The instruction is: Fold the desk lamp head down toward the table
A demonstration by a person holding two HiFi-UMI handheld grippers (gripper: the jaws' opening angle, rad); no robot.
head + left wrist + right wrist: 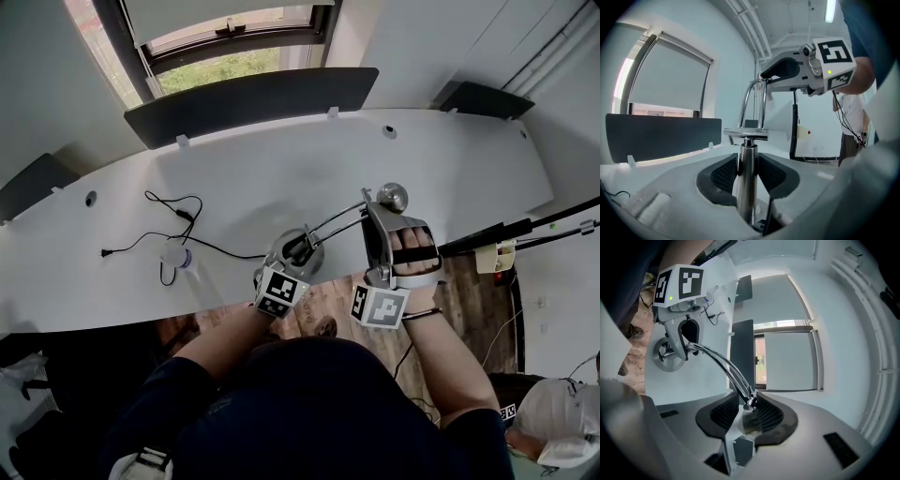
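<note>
Left gripper (749,176) is clamped on the desk lamp's upright chrome post (748,192), above the round base (665,357) at the near edge of the white table (234,178). That's the anchor. Right gripper (749,411) has its ribbed black pads closed on the lamp head (392,197) at its joint, so it's nearer the work. The twin rods (722,366), smooth and polished, curve from post to head. The head sits above the tabletop, so the fold should go downward.
</note>
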